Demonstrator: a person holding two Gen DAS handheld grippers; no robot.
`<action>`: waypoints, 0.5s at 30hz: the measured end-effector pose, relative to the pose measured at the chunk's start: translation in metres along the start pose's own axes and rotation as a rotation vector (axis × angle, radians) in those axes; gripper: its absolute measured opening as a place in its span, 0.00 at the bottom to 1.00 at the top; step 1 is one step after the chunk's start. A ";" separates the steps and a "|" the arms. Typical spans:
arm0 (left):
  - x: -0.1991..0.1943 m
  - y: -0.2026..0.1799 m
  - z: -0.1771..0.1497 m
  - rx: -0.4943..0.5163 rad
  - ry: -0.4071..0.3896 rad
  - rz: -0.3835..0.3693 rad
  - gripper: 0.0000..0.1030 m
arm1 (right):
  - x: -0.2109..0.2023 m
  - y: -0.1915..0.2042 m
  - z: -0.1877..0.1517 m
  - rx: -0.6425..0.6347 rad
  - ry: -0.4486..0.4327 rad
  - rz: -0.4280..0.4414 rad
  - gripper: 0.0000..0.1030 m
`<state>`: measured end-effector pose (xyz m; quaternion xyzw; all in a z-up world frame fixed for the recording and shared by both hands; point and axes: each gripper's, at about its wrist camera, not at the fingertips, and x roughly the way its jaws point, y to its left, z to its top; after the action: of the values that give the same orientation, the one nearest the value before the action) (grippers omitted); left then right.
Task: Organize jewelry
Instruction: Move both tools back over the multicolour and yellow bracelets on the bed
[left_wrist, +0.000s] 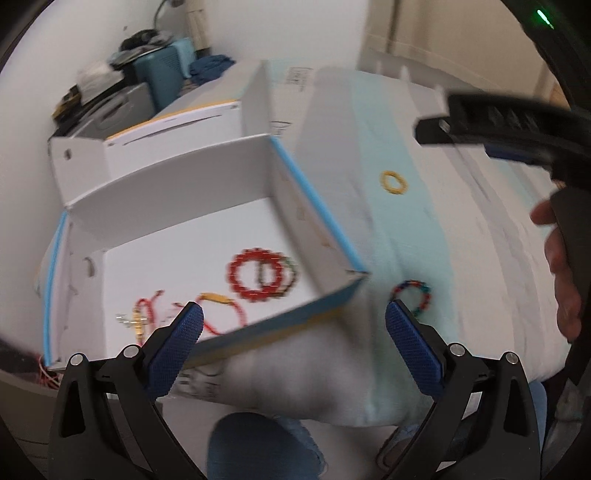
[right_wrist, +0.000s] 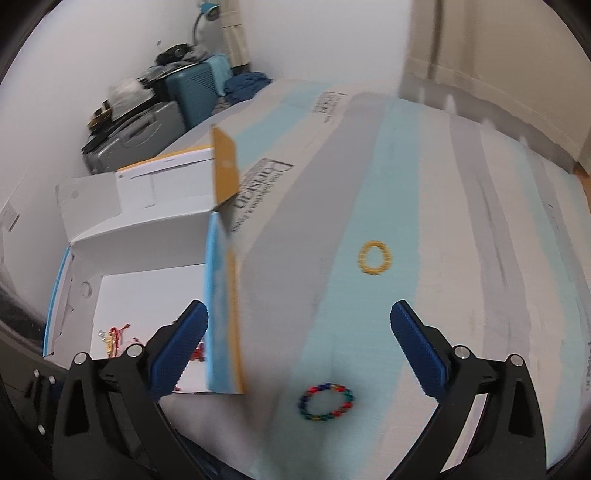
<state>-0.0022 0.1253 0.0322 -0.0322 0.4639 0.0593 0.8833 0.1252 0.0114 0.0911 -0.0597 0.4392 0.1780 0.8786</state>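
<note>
White cardboard forms the box (left_wrist: 177, 236), in which a red bracelet (left_wrist: 255, 275) is seen. Outside its blue-edged wall, on the striped mattress (right_wrist: 461, 229), a multicoloured bracelet (right_wrist: 325, 402) and a yellow bracelet (right_wrist: 375, 257) are laid. Both the left gripper (left_wrist: 293, 323) and right gripper (right_wrist: 299, 325) are held spread, nothing grasped.

Colours: white box (left_wrist: 192, 184) blue-edged, striped cover.
Red bracelet (left_wrist: 255, 273); yellow ring (right_wrist: 375, 257); multicolour bracelet (right_wrist: 325, 401); mint/grey/white striped mattress (right_wrist: 480, 240); blue pads (right_wrist: 417, 347).
</note>
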 end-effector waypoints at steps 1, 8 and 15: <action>0.002 -0.007 -0.001 0.011 -0.001 -0.008 0.94 | 0.000 -0.006 0.000 0.007 0.003 -0.004 0.92; 0.015 -0.067 -0.005 0.077 0.001 -0.057 0.94 | 0.002 -0.043 0.001 0.062 0.028 -0.028 0.92; 0.031 -0.103 -0.009 0.120 0.013 -0.085 0.94 | 0.017 -0.070 0.005 0.076 0.062 -0.043 0.92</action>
<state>0.0220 0.0247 0.0021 0.0009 0.4707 -0.0064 0.8823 0.1641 -0.0483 0.0767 -0.0411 0.4715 0.1403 0.8697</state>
